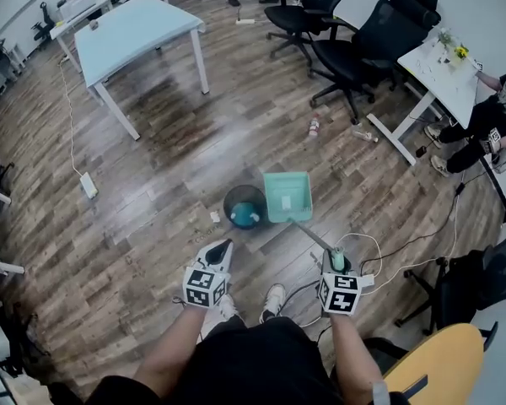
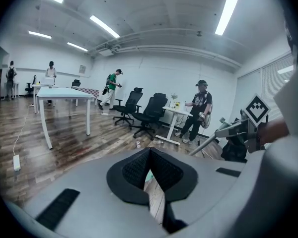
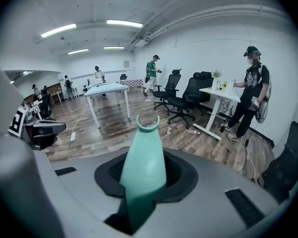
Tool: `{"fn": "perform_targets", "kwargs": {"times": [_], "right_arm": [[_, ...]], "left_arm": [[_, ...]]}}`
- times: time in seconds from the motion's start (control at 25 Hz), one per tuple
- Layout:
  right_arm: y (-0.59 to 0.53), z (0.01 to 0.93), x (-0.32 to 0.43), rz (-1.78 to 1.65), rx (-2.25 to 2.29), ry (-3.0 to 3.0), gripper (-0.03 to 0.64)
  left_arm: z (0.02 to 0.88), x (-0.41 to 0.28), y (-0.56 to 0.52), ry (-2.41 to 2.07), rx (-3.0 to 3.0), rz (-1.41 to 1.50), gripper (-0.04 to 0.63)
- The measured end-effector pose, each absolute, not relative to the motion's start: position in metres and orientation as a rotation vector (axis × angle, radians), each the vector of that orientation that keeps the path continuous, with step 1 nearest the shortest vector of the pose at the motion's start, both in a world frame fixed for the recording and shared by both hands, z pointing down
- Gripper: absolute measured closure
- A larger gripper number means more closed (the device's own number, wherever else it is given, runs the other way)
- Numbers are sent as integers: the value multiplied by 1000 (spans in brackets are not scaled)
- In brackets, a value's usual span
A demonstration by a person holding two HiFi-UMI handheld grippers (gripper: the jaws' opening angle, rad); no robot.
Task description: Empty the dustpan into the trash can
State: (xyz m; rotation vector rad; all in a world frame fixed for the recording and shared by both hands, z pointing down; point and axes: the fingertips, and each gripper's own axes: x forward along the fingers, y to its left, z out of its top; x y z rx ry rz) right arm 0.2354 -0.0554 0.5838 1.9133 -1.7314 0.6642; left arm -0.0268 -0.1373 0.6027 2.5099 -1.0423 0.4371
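Note:
A dark round trash can (image 1: 244,207) stands on the wood floor with something blue inside it. The teal dustpan (image 1: 287,197) hangs just right of the can, its left edge at the rim. Its grey shaft (image 1: 314,236) runs back to my right gripper (image 1: 337,261). In the right gripper view the teal handle grip (image 3: 144,167) sticks up between the pads, with my right gripper (image 3: 140,178) shut on it. My left gripper (image 1: 222,248) hovers near the can's front with its jaws together and nothing held. My left gripper (image 2: 150,175) shows only floor past its tips.
A light blue table (image 1: 135,32) stands far left, black office chairs (image 1: 354,40) far right, beside a white desk (image 1: 443,70) with a seated person (image 1: 489,125). A power strip (image 1: 88,184), white cables (image 1: 367,247), a bottle (image 1: 314,127) and a paper scrap (image 1: 214,216) lie on the floor.

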Motion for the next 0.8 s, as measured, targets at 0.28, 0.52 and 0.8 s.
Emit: {"fn": "perform_targets", "kwargs": {"times": [0.28,0.52,0.8], "right_arm": [[-41,624,261,711,1928,-1625,517],[-35,676,270,825,1892,-1569,517],[-39,726,267,938,1835,-1517,517]], "left_arm": [[616,-3,-128,-987,2510,488,583],[632,8,-124,-976,2487,531,584],[653,6,-126,-990,2446,573,583]]}}
